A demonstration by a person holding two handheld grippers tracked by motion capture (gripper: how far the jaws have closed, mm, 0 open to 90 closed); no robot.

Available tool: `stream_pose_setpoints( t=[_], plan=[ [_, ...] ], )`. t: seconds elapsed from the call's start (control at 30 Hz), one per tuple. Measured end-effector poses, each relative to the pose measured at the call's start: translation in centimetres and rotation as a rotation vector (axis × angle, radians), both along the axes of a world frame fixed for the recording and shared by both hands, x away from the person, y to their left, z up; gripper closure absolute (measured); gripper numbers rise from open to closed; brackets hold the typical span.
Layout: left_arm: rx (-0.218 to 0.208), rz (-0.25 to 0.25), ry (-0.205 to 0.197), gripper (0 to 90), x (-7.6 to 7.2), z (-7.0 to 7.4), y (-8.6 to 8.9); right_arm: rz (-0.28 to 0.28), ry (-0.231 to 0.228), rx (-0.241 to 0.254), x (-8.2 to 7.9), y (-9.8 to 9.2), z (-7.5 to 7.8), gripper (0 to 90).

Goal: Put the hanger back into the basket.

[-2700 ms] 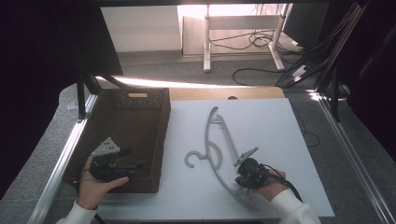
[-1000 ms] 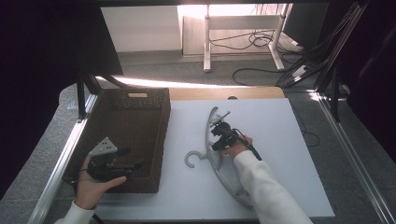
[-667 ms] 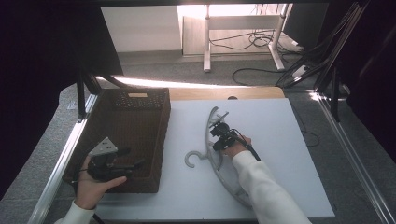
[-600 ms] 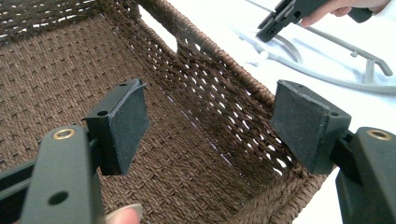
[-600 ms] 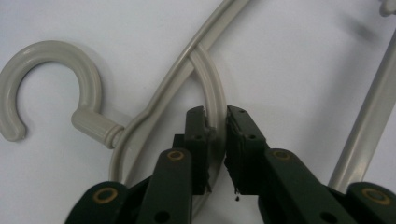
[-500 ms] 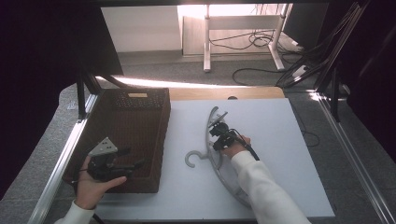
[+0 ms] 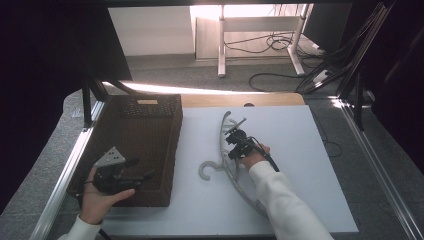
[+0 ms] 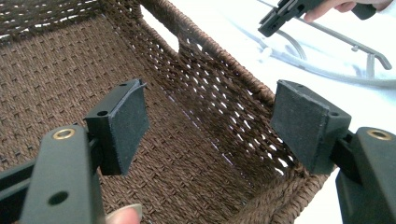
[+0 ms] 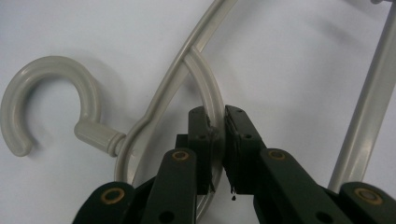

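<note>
A grey plastic coat hanger point(image 7: 220, 136) lies flat on the white table point(image 7: 300, 150), its hook point(image 7: 206, 169) pointing left toward the basket. My right gripper point(image 7: 231, 150) is at the hanger's middle. The right gripper view shows the right gripper point(image 9: 217, 128) shut on the hanger's curved inner brace point(image 9: 211, 91), just right of the hook point(image 9: 51, 93). My left gripper point(image 7: 142, 176) hangs open over the near end of the brown wicker basket point(image 7: 150, 107). Nothing lies between the left gripper's pads point(image 8: 126, 119); the left gripper point(image 8: 210, 123) faces the basket's near right wall point(image 8: 224, 70).
The basket stands along the table's left side and looks empty inside. In the left gripper view, the right gripper point(image 8: 280, 16) and part of the hanger point(image 8: 327, 72) show beyond the basket rim. Metal frame rails point(image 7: 65, 170) border the table.
Since 2.7 s ago my right gripper has moved from the hanger's near end up to its middle and shut on the inner brace. The left gripper has held still over the basket.
</note>
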State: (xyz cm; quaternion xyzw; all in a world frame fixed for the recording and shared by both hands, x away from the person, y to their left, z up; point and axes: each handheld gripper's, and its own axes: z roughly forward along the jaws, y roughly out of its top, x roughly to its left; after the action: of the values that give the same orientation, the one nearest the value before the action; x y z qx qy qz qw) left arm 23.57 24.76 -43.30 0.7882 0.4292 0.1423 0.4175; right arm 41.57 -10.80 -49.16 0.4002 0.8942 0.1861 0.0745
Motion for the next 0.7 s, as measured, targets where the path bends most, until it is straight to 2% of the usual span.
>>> stream_pose_setpoints(
  t=[0.13, 0.4, 0.7],
  plan=[
    [0.001, -0.001, 0.0, 26.7, 0.0, 0.0, 0.0, 0.01, -0.009, 0.043, 0.0, -0.6, 0.9, 81.4],
    [0.0, 0.001, 0.001, 26.8, 0.0, 0.0, -0.1, 0.025, -0.036, 0.174, -0.2, -2.2, 3.4, 81.7],
    [0.0, -0.002, 0.001, 26.7, 0.1, 0.0, -0.2, 0.035, -0.103, 0.328, -0.8, -3.9, 6.6, 82.2]
  ],
)
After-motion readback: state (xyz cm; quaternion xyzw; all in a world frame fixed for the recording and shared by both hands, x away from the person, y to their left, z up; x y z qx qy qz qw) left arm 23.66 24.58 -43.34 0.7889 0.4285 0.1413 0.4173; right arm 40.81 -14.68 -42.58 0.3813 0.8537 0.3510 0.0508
